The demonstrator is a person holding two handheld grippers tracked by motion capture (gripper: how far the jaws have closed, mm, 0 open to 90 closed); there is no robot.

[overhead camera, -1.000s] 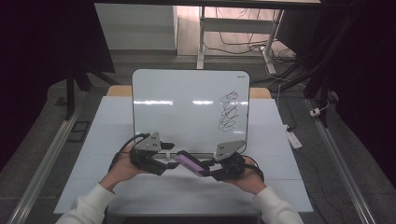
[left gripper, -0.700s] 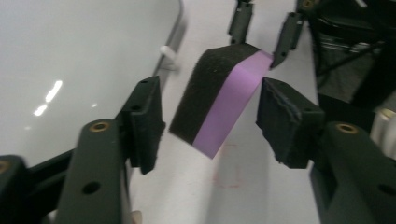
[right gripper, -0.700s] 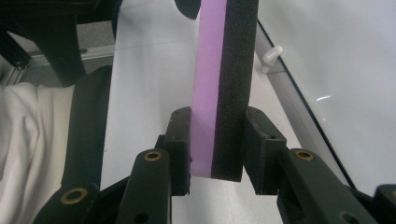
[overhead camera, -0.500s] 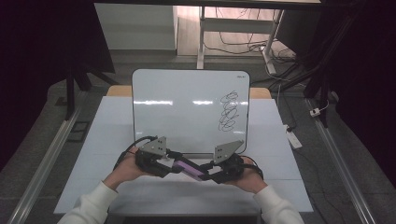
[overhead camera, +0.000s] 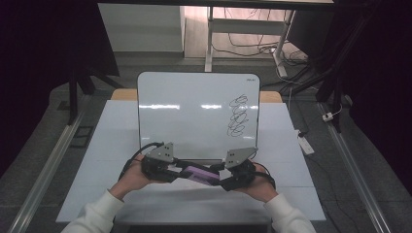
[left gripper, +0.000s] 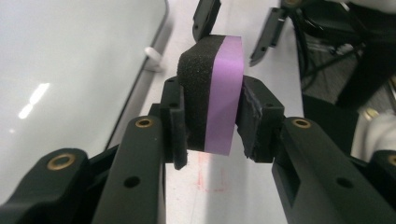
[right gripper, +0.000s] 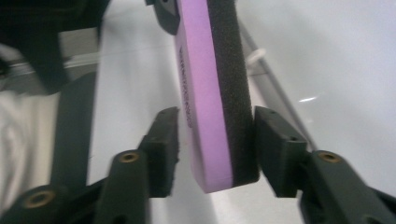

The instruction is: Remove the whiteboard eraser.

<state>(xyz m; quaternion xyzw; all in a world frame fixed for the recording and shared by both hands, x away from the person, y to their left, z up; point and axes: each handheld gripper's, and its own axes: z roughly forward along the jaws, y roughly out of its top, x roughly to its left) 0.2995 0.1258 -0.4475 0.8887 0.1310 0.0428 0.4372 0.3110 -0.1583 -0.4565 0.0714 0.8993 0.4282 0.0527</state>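
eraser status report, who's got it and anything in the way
Left gripper shut on the eraser. Right gripper open, its jaws astride the eraser's other end, one pad off it. Whiteboard with black scribbles beyond; nothing blocking.

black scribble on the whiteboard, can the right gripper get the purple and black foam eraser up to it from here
Probably yes. The black scribble sits on the right part of the white whiteboard, beyond the right gripper, with bare board between. But the left gripper is clamped on the purple and black foam eraser and must let go first.

One whiteboard, one purple-and-black eraser, two grippers: the left gripper, the right gripper
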